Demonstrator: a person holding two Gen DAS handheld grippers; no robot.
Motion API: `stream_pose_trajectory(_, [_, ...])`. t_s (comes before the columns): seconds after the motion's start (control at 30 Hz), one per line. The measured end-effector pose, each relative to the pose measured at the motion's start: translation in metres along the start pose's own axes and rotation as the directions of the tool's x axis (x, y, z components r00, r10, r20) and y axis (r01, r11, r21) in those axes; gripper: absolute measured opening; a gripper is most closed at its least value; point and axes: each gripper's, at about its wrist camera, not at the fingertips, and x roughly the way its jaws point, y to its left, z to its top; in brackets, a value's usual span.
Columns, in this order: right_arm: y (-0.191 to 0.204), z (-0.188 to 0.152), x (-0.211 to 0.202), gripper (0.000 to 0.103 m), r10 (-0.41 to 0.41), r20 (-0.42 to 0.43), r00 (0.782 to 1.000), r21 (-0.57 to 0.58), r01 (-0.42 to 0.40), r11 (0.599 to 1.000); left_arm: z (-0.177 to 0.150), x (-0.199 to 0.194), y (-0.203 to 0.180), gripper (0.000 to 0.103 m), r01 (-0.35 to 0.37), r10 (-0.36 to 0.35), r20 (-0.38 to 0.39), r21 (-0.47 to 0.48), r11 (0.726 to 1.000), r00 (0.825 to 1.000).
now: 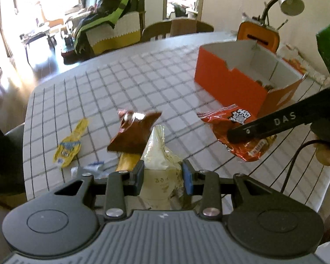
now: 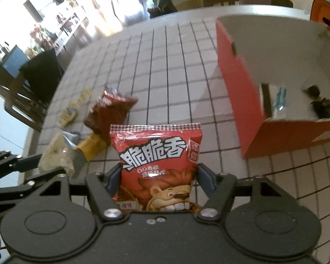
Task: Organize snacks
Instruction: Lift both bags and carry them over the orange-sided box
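Note:
My left gripper [image 1: 162, 171] is shut on a cream snack packet [image 1: 157, 151], held above the checked table [image 1: 121, 81]. My right gripper [image 2: 158, 176] is shut on a red snack bag [image 2: 156, 151] with a cartoon lion, also lifted off the table. In the left wrist view that red bag [image 1: 228, 118] hangs just in front of the open orange box [image 1: 226, 83]. On the table lie a brown packet [image 1: 134, 129], a yellow packet [image 1: 70, 145] and a mustard packet [image 1: 126, 161]. The box [image 2: 237, 77] holds dark wrapped sweets [image 2: 323, 107] and a blue packet [image 2: 280, 96].
A desk lamp [image 1: 290, 0] and an orange case [image 1: 259, 35] stand behind the box by the wall. A wooden chair [image 1: 178, 27] sits at the table's far edge. A black cable [image 1: 297, 154] trails from the right hand. The table's left edge drops to the floor.

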Motion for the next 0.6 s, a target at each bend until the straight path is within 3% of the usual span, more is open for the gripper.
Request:
stream_pose_trajectory(0.27, [-0.036,0.022,-0.056,0.070,0.033,0.086,0.996,-0.003,-0.032,0.999,0.043,-0.009,-0.039,0.035,0.013,-0.013,0.069,-0.008,1.000,0.998])
stream_pose_trajectory(0.6, [-0.102,0.050,-0.089,0.070,-0.040,0.157,0.987,-0.017,0.044,0.999,0.099,0.011,-0.106,0.035,0.027,-0.032,0.108,0.039,0.999,0.994])
